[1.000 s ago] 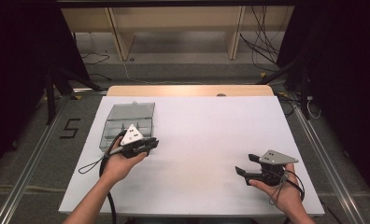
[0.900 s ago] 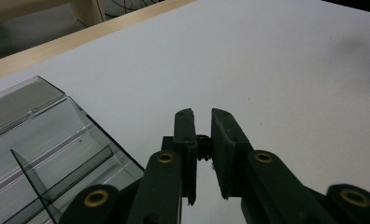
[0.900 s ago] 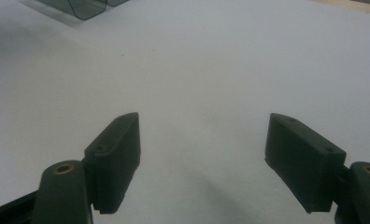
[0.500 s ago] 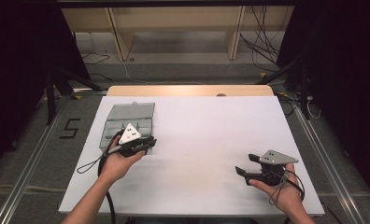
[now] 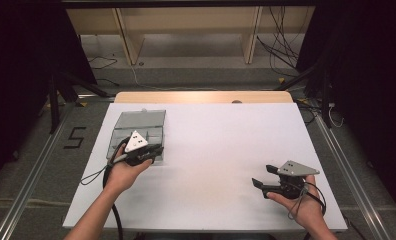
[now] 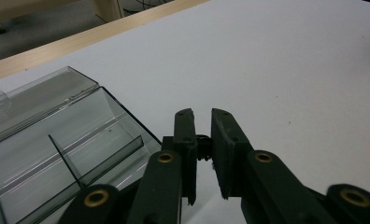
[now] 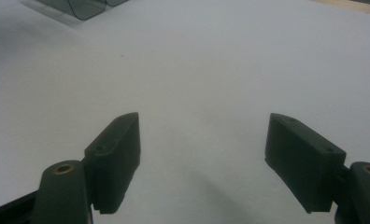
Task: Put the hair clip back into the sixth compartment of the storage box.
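A clear grey plastic box point(image 5: 138, 125) with inner dividers lies open on the left of the white table point(image 5: 221, 150). My left gripper point(image 5: 158, 149) hovers at the box's near right corner, pointing right. In the left gripper view its jaws stand almost together, left gripper point(image 6: 202, 114) shut with nothing between them, and the box point(image 6: 57, 135) lies just to their left. My right gripper point(image 5: 262, 175) rests in a hand near the table's front right and points left. In the right gripper view the right gripper point(image 7: 204, 126) stands wide open over bare white table.
A wooden strip point(image 5: 201, 96) edges the table's far side, with shelving point(image 5: 186, 30) and cables on the floor beyond. Metal rails point(image 5: 31, 170) run along both sides of the table. The box's corner point(image 7: 80, 7) lies far ahead of the right gripper.
The left gripper has edged very slightly toward the box. The right gripper has stayed in place.
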A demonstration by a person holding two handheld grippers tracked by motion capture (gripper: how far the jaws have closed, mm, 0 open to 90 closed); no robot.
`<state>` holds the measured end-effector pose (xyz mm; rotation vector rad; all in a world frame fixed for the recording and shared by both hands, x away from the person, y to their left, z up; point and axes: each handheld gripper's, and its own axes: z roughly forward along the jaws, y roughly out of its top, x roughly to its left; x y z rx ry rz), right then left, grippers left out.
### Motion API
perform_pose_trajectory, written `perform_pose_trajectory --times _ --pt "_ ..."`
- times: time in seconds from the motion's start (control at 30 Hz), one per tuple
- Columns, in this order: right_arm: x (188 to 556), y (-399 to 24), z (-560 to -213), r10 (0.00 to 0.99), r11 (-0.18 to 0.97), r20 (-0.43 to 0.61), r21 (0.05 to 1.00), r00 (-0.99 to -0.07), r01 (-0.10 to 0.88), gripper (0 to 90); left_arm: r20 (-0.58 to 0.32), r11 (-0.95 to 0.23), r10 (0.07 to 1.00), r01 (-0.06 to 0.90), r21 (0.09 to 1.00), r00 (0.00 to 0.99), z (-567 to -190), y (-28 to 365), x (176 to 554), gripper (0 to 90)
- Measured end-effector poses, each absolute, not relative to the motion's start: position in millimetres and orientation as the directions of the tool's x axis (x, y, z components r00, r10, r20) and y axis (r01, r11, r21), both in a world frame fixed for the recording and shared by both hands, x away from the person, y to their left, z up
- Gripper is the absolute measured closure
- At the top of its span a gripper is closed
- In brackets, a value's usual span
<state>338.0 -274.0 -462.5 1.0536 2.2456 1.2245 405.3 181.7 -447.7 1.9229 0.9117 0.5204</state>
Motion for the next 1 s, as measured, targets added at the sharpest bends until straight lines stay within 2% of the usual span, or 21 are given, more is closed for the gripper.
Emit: perform_pose_trajectory --times 1.0 --pt "338.4 -274.5 -462.8 0.76 0.342 0.027 0.833 -0.649 0.435 27.8 -0.005 -0.287 0.824 0.425 0.858 0.567 -453.3 189.1 412.9 79.9"
